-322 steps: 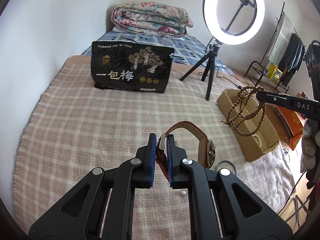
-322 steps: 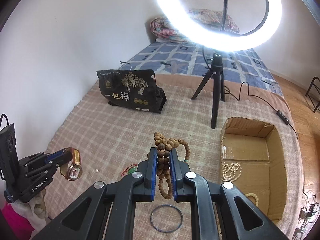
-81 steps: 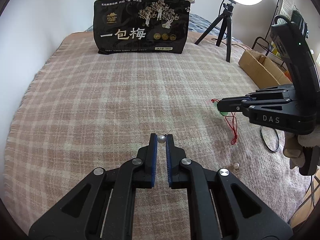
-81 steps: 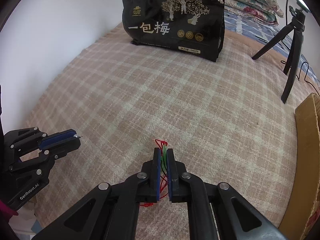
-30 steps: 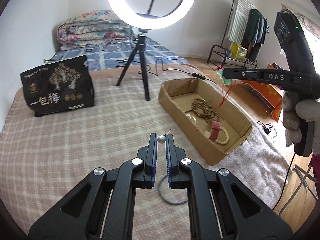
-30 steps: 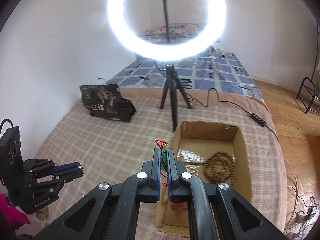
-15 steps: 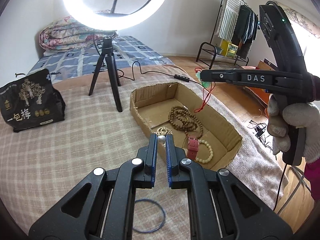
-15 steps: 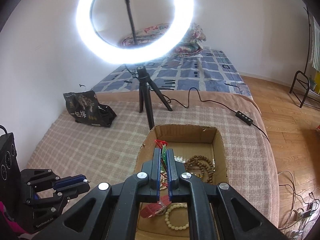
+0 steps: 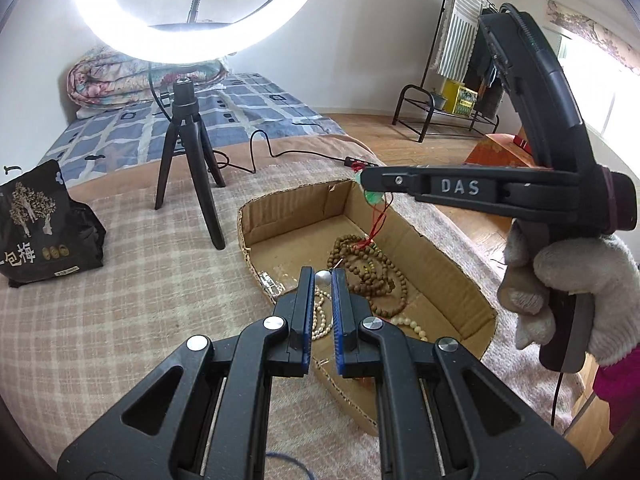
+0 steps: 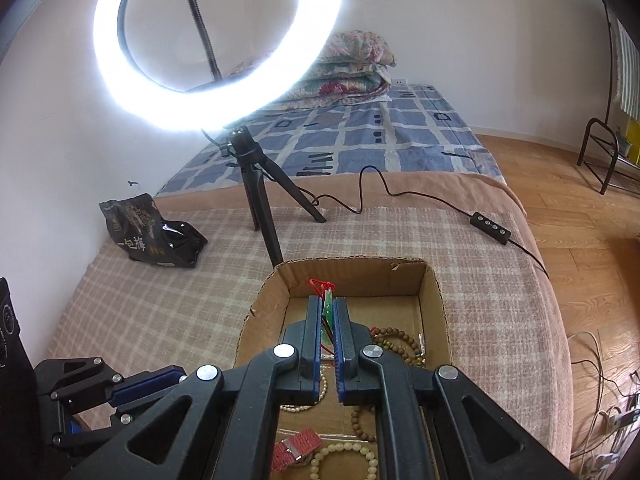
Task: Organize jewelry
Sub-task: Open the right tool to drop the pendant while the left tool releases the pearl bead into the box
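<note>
Left tongs point(image 9: 322, 282) pinch a pearl point(image 9: 323, 276), right tongs point(image 10: 329, 312) a green pendant point(image 10: 328, 305); I'd lower both into the box point(image 9: 448, 254) below before releasing.

The left gripper point(image 9: 323, 280) is black plastic with two long fingers lined by blue ribbed pads point(image 9: 306, 308), silver round screws at the joints and triangular cut-outs in its arms. The right gripper point(image 9: 366, 184) is the same black build, with raised white letters DAS on its side, a small screw nearer the tip than the letters, and a curved black handle behind them. A thin black cable hangs below that handle. The hand point(image 9: 576, 284) wears a pale knitted glove and a magenta sleeve point(image 9: 618, 392)
</note>
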{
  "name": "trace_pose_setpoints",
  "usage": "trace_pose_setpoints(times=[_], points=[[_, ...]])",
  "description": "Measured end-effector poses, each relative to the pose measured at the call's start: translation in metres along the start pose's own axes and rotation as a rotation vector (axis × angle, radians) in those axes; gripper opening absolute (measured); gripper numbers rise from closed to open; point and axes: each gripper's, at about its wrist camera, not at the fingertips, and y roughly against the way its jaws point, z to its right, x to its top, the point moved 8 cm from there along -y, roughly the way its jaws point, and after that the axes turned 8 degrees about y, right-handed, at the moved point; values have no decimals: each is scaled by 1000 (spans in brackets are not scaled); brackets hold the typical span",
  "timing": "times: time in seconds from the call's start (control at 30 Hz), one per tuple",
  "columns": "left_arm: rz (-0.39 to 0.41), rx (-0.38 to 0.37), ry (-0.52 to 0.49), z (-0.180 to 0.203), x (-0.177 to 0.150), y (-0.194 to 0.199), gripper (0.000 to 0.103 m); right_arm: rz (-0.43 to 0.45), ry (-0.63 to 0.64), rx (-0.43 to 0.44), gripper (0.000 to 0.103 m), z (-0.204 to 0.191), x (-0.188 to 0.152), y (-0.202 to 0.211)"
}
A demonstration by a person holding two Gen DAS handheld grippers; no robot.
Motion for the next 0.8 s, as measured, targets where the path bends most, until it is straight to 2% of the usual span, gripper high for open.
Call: trace_pose_setpoints(times=[0.27,0.53,0.63,0.7,0.73,0.77,0.8], points=[[-2,5,-20,4,1,-8,6,-22,-10,-3,3,3,-2,-16],[4,1,-31,8,1,-6,7,-23,0,-2,5,1,-2,-15],[-3,0,-32,8,0,-6,7,-17,2,-13,24,2,-1,-14],[-8,2,-33,8,-1,-7,14,-15,-2,-19,29,3,-1,-13],[-4,3,-33,7,-1,-6,28,-14,-1,-23,31,3,-1,-12],[2,5,-34,7,-1,-4,41,-14,-1,-32,40,3,-1,-12],[11,5,-34,7,-1,-3,45,-13,0,-38,47,3,-1,-11]])
